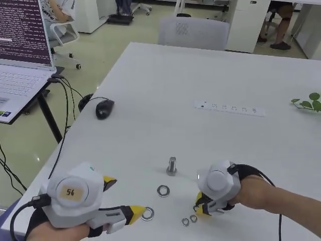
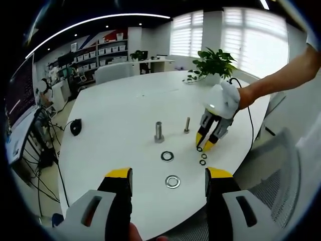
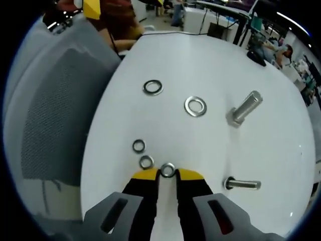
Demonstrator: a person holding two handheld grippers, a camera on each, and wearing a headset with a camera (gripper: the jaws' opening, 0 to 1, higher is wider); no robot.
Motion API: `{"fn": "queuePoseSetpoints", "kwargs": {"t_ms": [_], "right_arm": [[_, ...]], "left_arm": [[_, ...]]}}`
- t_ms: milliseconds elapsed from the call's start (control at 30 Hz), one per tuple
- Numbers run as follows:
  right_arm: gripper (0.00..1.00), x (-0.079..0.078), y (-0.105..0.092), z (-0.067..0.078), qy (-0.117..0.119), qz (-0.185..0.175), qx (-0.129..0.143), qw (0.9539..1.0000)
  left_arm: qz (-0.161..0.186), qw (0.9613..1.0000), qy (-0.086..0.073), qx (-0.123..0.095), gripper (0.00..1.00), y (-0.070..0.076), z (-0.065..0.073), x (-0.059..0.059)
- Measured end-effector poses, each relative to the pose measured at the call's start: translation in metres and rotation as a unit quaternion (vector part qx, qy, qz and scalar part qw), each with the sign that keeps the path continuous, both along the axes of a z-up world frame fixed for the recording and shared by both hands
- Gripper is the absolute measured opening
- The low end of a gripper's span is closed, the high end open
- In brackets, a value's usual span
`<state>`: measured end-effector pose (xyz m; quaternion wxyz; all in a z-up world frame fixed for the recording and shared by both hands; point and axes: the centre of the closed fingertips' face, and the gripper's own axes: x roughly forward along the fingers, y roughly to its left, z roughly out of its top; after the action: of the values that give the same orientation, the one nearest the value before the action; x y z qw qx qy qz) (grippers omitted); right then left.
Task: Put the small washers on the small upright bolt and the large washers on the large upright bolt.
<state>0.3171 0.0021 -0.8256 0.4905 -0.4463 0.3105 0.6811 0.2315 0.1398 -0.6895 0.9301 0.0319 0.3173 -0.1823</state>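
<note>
**White table** [image 1: 200, 80]: the work surface in front of you. **Laptop** [image 1: 20, 75]: open, on a stand off the table's left edge. **Power strip** [image 1: 229, 107]: flat on the far half of the table.

**Left gripper** [image 1: 123, 197]: at the near left corner, with your jaws wide apart. In the left gripper view the near large washer [image 2: 172, 181] lies on the table between the yellow tips.

**Right gripper** [image 3: 168, 175]: tipped down to the table at the near right. Your jaws are drawn almost together and clamped on a small washer [image 3: 168, 169] at their tips.

**Mouse** [image 1: 104, 108]: near the table's left edge, with its cable trailing off the side.

**Large bolt** [image 1: 171, 165]: upright on its head, between the two grippers and a little beyond them. **Small bolt** [image 2: 187, 125]: upright, just beside the large bolt on the right gripper's side.

**Far large washer** [image 1: 163, 191]: flat on the table, just in front of the large bolt. The near large washer lies closer to you, by the left gripper's tip.

**Loose small washers** [image 3: 146, 161]: two, flat on the table, side by side just next to the right gripper's tips.
</note>
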Motion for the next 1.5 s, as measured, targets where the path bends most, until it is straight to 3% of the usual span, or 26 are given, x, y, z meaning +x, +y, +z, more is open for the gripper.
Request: {"fn": "queuePoseSetpoints", "kwargs": {"t_ms": [267,367,467,667,733,1200,1367,1500], "right_arm": [[0.14,0.0023,-0.0001,0.0000,0.007,-0.032,0.007,0.9994],[0.14,0.0014,-0.0004,0.0001,-0.001,0.002,0.004,1.0000],[0.16,-0.0009,-0.0016,0.0002,0.006,0.021,-0.005,0.9997],[0.18,-0.0004,-0.0031,0.0002,0.005,0.090,-0.032,0.9954],[0.17,0.0002,-0.0019,-0.0001,-0.007,0.114,-0.034,0.9928],[0.15,-0.0075,-0.0023,0.0003,-0.015,0.158,-0.025,0.9870],[0.14,-0.0058,-0.0017,0.0002,-0.009,0.141,-0.021,0.9897],[0.14,-0.0049,-0.0015,0.0003,-0.003,0.105,-0.015,0.9943]], "left_arm": [[0.005,1.0000,0.000,0.000,0.58,0.0017,-0.0004,-0.0014],[0.005,1.0000,0.001,-0.001,0.58,0.0022,-0.0016,-0.0026],[0.005,1.0000,0.002,-0.001,0.58,0.0021,-0.0027,-0.0036],[0.005,1.0000,0.001,-0.002,0.58,0.0016,-0.0021,-0.0032],[0.006,1.0000,0.001,-0.002,0.58,0.0016,-0.0014,-0.0032],[0.003,1.0000,0.000,-0.004,0.58,-0.0001,-0.0011,0.0012],[0.001,1.0000,-0.001,-0.004,0.58,-0.0008,-0.0005,0.0017],[0.005,1.0000,-0.001,-0.003,0.58,0.0025,-0.0011,-0.0002]]}}
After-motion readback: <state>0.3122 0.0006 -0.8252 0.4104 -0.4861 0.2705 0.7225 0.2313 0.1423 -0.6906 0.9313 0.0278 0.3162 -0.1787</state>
